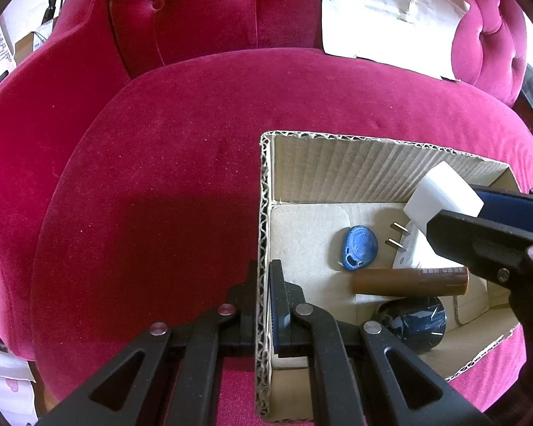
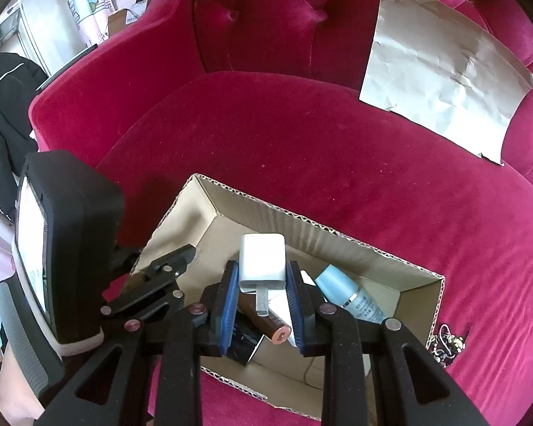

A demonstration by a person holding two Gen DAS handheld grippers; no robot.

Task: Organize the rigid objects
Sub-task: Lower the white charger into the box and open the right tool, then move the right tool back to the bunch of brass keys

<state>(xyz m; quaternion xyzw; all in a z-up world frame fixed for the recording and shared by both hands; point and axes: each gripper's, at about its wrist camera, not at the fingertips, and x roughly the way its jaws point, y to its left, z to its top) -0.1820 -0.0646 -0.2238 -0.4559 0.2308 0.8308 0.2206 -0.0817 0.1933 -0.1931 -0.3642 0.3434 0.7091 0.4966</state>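
Over the box (image 2: 423, 284), the right gripper (image 2: 263, 280) clamped a charger (image 2: 263, 261); the left gripper (image 1: 263, 298) pinched the wall. Releasing low, clear of the tube (image 1: 410, 280), seemed best.

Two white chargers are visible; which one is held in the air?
The white charger clamped between the right gripper pads; the other charger lies on the box floor.

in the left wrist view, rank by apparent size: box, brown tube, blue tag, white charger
1. box
2. white charger, though it is raised nearer the camera, so unsure against the tube
3. brown tube
4. blue tag
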